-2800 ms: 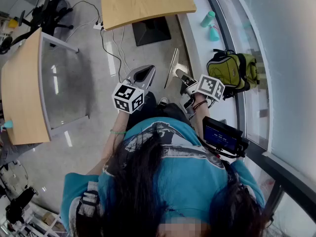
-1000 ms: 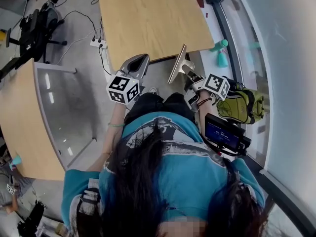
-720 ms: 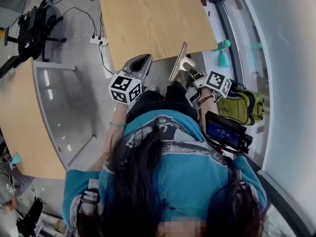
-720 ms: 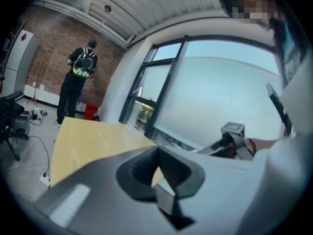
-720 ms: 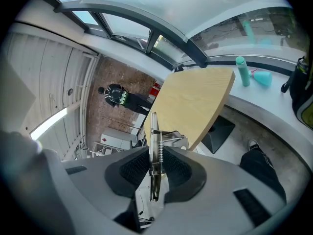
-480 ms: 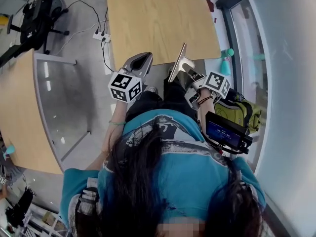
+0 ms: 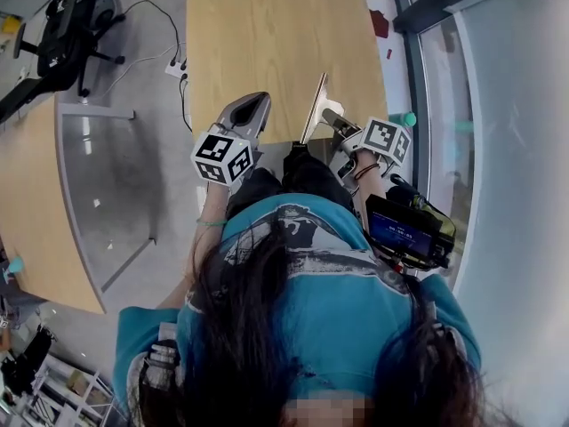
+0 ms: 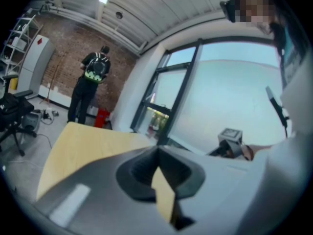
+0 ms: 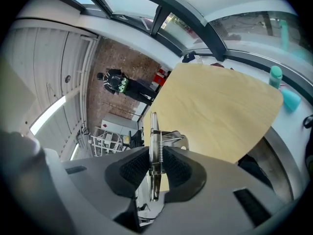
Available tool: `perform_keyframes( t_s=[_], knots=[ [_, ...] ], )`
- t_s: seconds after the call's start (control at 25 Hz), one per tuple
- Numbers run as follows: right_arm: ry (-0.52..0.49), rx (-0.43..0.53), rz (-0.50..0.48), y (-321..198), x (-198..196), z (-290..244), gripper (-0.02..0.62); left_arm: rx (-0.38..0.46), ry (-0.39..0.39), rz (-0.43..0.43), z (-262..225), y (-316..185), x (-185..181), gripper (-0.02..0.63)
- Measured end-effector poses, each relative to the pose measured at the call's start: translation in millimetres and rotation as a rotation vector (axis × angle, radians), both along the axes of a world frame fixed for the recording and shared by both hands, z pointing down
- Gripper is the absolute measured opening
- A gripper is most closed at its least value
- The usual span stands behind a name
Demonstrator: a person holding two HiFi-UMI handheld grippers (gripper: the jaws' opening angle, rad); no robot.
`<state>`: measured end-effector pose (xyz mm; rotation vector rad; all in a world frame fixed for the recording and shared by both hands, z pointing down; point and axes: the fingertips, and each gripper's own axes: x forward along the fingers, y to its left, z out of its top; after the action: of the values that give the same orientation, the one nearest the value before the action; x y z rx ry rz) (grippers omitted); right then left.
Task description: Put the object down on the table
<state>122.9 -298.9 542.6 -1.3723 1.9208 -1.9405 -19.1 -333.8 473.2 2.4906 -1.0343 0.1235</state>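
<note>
My right gripper (image 7: 332,119) is shut on a thin clipboard (image 7: 312,108), which stands on edge with its far end over the near edge of the light wooden table (image 7: 276,43). In the right gripper view the pads (image 9: 176,169) press on the clipboard's metal spring clip (image 9: 154,153), and the table (image 9: 215,106) lies just ahead. My left gripper (image 7: 252,112) hovers at the table's near edge, left of the clipboard. Its jaws are shut tip to tip with nothing between them (image 8: 157,152).
A second wooden table (image 7: 36,212) stands to the left, with an office chair (image 7: 67,20), a power strip and cables (image 7: 178,65) on the floor. A teal bottle (image 9: 276,75) and cup (image 9: 291,98) sit on the window ledge. A person with a backpack (image 8: 93,80) stands far off.
Both grippers have moved forward with the person to the wooden table; the clipboard's end now reaches over its near edge. The right grip and the shut left jaws are unchanged.
</note>
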Motion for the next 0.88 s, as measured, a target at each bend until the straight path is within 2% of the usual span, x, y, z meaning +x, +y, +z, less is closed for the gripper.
perform_keyframes(
  t_s=[0.12,0.32,0.6,0.88],
  knots=[
    [0.009,-0.007,-0.034,-21,13,7,0.092,0.008,-0.006,-0.003,0,-15,19,0.003],
    [0.044,-0.003,-0.083,-33,15,26,0.092,0.019,-0.018,-0.024,-3,-7,22,0.003],
    [0.083,-0.062,-0.150,-109,34,74,0.091,-0.014,-0.051,-0.100,3,-44,30,0.003],
    [0.092,-0.120,-0.129,-144,45,111,0.091,-0.032,-0.080,-0.135,11,-36,24,0.003]
  ],
)
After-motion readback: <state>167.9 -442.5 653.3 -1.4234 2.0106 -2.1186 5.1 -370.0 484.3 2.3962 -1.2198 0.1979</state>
